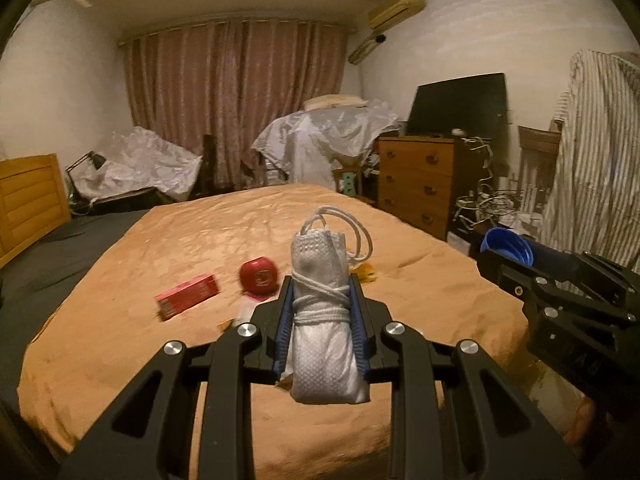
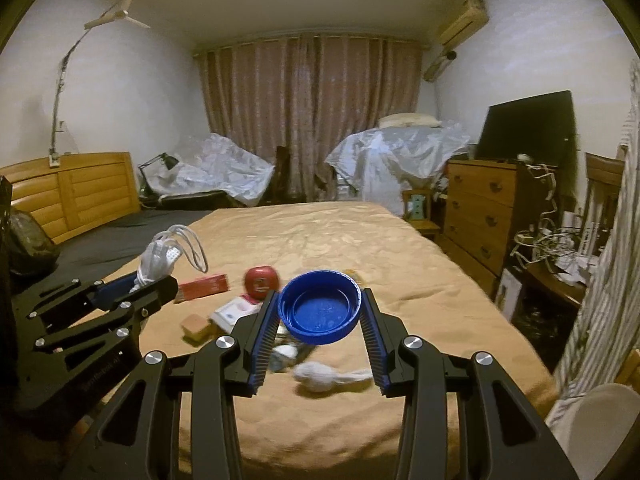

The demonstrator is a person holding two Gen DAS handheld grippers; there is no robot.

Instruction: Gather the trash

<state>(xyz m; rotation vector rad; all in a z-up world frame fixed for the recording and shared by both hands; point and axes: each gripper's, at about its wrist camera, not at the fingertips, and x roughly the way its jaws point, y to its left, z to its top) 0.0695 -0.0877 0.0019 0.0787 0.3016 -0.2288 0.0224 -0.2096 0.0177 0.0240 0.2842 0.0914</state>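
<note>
While I hold both tools above the near end of the bed, my left gripper pinches a rolled white face mask, bound by its own ear loops, upright between the blue pads; the loops stick out past the fingertips. My right gripper clamps a blue plastic lid by its rim, hollow side toward the camera. Seen from the left wrist, the right gripper sits at the right edge with the lid projecting from it. Remaining litter lies on the tan bedspread: a red flat box, a red round tin, a crumpled white tissue below the lid, a small tan block and a white-and-pink packet beside it. Beyond the bed stand a wooden dresser, a dark screen and pink curtains.
</note>
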